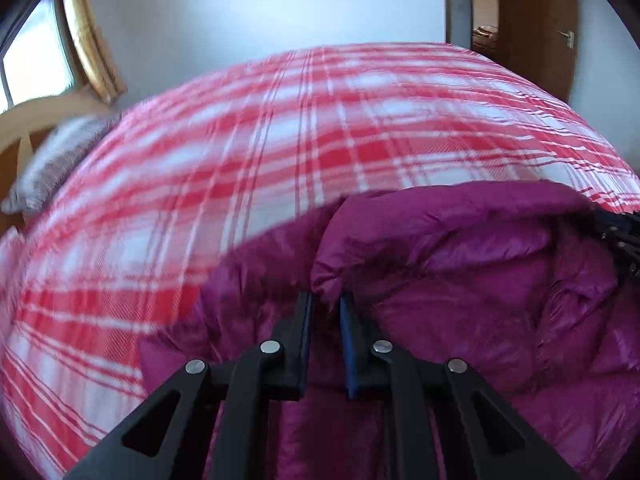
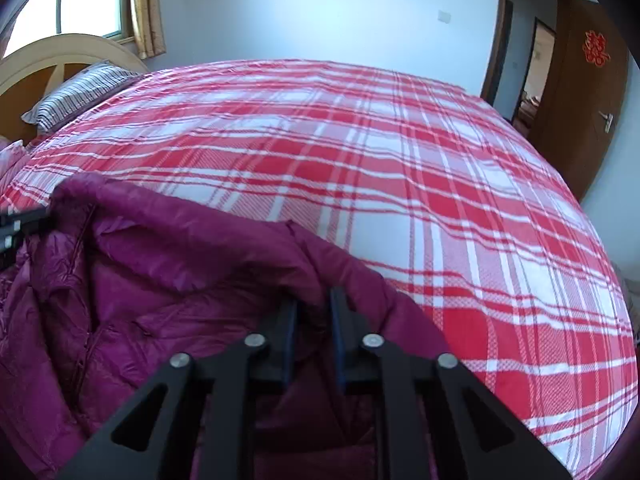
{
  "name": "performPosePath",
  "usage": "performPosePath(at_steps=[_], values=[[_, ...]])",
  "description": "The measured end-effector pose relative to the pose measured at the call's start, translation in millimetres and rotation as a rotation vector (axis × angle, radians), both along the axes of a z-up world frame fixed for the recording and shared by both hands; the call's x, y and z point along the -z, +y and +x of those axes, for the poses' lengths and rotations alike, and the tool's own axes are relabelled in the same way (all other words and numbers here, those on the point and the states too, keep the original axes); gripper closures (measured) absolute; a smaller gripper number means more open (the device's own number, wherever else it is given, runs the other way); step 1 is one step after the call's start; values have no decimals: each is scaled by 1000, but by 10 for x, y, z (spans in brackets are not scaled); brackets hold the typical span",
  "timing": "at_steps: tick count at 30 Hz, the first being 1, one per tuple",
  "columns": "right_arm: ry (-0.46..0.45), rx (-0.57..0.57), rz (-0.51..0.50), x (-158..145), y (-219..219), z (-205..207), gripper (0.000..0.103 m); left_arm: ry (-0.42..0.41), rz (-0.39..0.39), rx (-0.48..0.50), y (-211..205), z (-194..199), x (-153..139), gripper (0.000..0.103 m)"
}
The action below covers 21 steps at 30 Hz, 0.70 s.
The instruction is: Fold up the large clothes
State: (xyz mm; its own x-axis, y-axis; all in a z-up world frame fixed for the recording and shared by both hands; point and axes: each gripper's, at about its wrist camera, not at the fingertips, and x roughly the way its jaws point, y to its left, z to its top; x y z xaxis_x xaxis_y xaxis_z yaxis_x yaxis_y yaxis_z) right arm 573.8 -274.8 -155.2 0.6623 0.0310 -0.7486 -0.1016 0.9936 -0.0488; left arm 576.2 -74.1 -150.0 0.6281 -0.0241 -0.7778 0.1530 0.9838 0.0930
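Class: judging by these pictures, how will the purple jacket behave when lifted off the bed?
The jacket looks puffy and quilted, so probably light for its bulk. It lies in soft folds, so it would likely droop from the two tools, left and right, pinching its edge. Its shiny shell may slip.

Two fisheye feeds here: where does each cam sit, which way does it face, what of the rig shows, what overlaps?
Left wrist: on the left gripper, aimed down and forward at the purple down jacket; own fingers clamp a fold; right gripper at the frame's right edge.
Right wrist: on the right gripper, same slant, jacket pinched; left gripper at left edge.
Shared: plaid bedspread, striped pillow, door.
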Motion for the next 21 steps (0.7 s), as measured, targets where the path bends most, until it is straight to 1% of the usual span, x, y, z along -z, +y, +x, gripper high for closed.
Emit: performPosePath(at_steps=[2, 3, 4, 5, 6, 7, 9, 11, 13, 16, 17, 19, 20, 21], values=[[5, 0, 3, -28, 0, -20, 83, 18, -64, -18, 71, 19, 29, 89], [6, -3, 6, -48, 1, -40, 79, 25, -84, -22, 92, 27, 31, 89], [9, -6, 10, -78, -1, -70, 77, 34, -104, -28, 113, 42, 34, 89], [12, -8, 12, -121, -8, -113, 72, 43, -119, -32, 130, 59, 44, 89], [9, -6, 11, -162, -16, -150, 65, 46, -126, -33, 140, 57, 51, 89], [-5, -3, 16, -223, -35, -195, 62, 46, -133, -31, 144, 59, 56, 89], [-57, 25, 35, -407, -82, -306, 52, 42, -128, -23, 132, 57, 62, 89], [-110, 48, 69, -577, -93, -343, 49, 38, -113, -14, 103, 39, 76, 89], [-149, 64, 86, -729, -11, -266, 49, 35, -105, -12, 90, 24, 90, 89], [-106, 29, 83, -738, 209, -16, 49, 35, -101, -12, 90, 26, 97, 89], [-65, 6, 87, -670, 318, 118, 49, 34, -99, -10, 87, 23, 97, 89], [-6, -26, 80, -537, 459, 256, 49, 25, -83, -1, 71, -5, 89, 89], [35, -43, 61, -413, 537, 301, 49, 15, -73, 4, 69, -38, 66, 89], [46, -48, 42, -350, 566, 304, 49, -6, -52, 10, 54, -106, 9, 89]])
